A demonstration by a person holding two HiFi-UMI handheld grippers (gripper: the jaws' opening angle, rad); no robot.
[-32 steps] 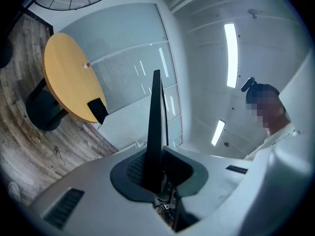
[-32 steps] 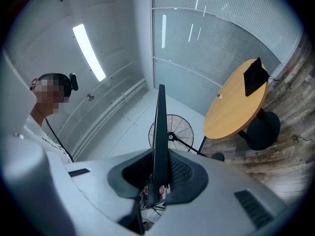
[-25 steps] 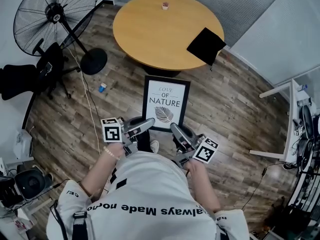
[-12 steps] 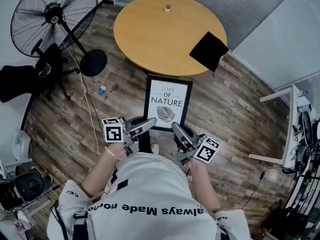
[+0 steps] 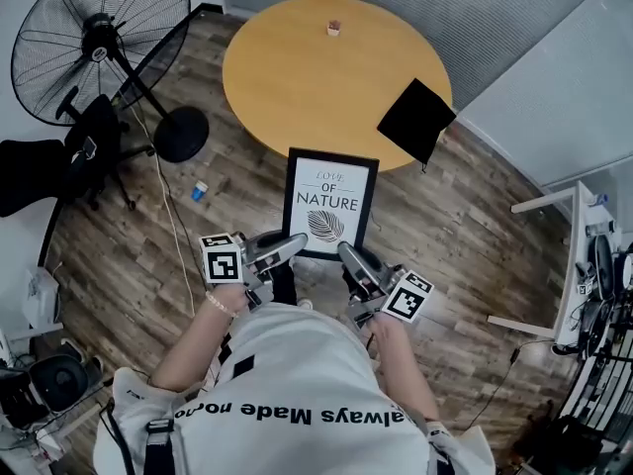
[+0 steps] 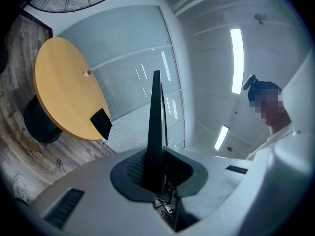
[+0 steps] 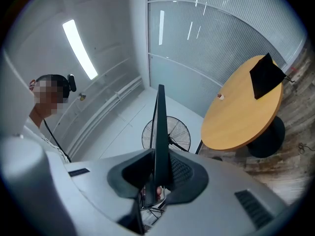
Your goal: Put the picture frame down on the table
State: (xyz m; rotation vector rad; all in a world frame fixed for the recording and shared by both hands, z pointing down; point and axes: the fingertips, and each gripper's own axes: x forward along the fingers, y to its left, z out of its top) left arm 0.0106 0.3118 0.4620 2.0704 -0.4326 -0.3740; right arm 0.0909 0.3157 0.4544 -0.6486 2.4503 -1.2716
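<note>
The left tongs [image 5: 296, 242] and right tongs [image 5: 344, 253] are each clenched on a lower corner edge of the picture frame [image 5: 330, 204], probably to keep the thin panel level and face up. It is held in the air at the near rim of the round desk [image 5: 287, 77], not yet set down. The print reads "LOVE OF NATURE" above a leaf drawing.

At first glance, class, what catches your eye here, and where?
A black picture frame reading LOVE OF NATURE, gripped at its near edge by the left tool and right tool. Ahead stands a round wooden table with a black square at its right edge; a big fan stands far left.
</note>
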